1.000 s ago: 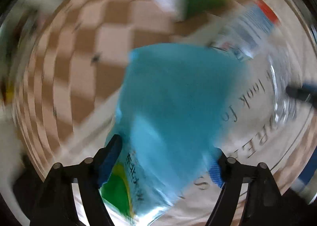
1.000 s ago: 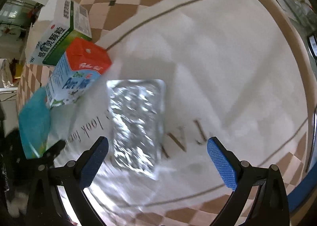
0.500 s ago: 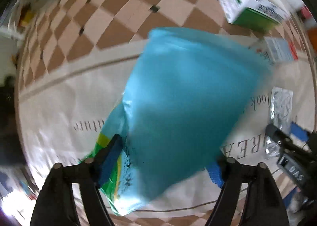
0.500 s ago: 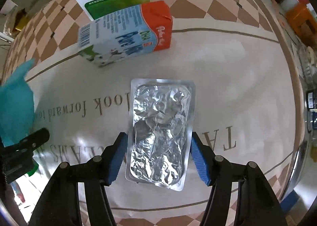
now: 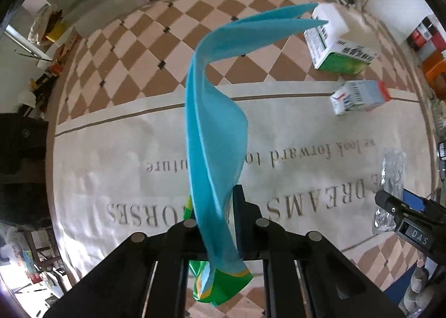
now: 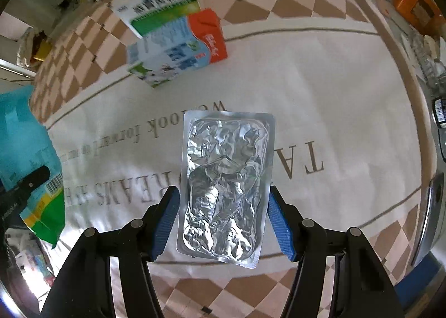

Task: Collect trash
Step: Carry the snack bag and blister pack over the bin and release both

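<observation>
1. We see the left gripper [image 5: 216,215] pointing down, clenched on a blue packet [image 5: 214,134] with a green lower end; the thin packet is pinched edge-on between the black fingers and stands clear of the rug.
2. The packet's free blue end curls up and away from the gripper, toward the white-and-green box [image 5: 338,42] at the far side.
3. We see the right gripper [image 6: 223,219] also pointing down, its blue pads [image 6: 167,220] pressed against the two long edges of a crumpled silver foil pack [image 6: 225,181], so it is grasping that pack.
4. The foil pack is flat-on to the right wrist camera, and a small folded tab shows at its near corner; we judge it lifted off the rug, though the gap itself cannot be seen.
5. Below both grippers lies a pale rug [image 6: 320,95] with grey lettering and a thin brown border line.
6. On the rug's far part lies a blue-and-white carton with an orange-red end [image 6: 178,50], on its side.
7. Just behind the carton, on the brown-and-cream checked floor [image 5: 133,48], sits the white-and-green box, seemingly touching the carton in the right wrist view.
8. In the right wrist view the blue packet appears at the left edge, barcode visible.
</observation>
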